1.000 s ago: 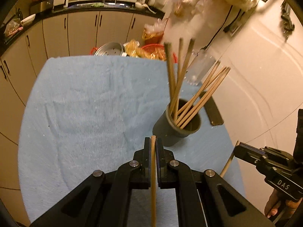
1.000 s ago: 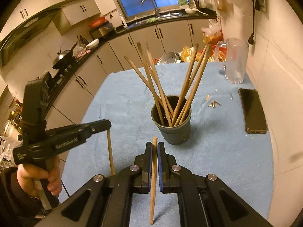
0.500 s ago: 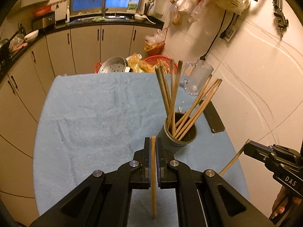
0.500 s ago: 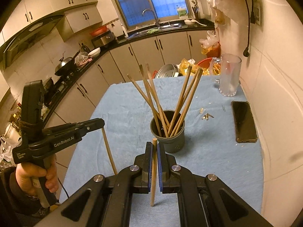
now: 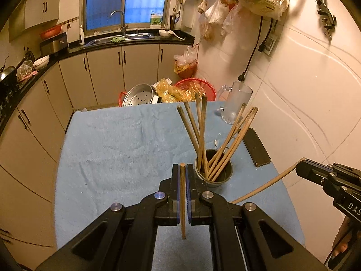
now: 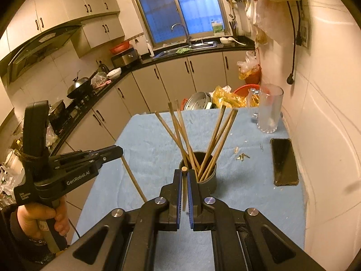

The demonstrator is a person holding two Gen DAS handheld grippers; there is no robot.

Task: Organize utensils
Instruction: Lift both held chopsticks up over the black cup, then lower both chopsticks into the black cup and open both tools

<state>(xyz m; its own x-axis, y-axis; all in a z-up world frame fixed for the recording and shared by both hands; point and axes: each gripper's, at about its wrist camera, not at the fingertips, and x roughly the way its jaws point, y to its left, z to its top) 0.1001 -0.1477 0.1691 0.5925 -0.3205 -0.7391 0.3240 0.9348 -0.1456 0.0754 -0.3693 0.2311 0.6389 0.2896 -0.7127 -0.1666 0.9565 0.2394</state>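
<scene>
**Two chopsticks held above the cup**

Each gripper is clamped on one chopstick. The left gripper (image 5: pixel 182 180) pinches its chopstick (image 5: pixel 182 203) just beside the dark cup (image 5: pixel 213 174), on its near side; the right gripper (image 6: pixel 184 185) pinches its own chopstick (image 6: pixel 184 189) likewise near the cup's front rim. Several chopsticks (image 6: pixel 180 135) already stand fanned in the cup. The sticks look light, stiff and smooth, so a mid-shaft hold probably limits swivelling. Beyond the cup on the blue tabletop (image 5: pixel 112 146) lie a phone (image 6: pixel 284 162) and a glass mug (image 6: pixel 269 110).
</scene>
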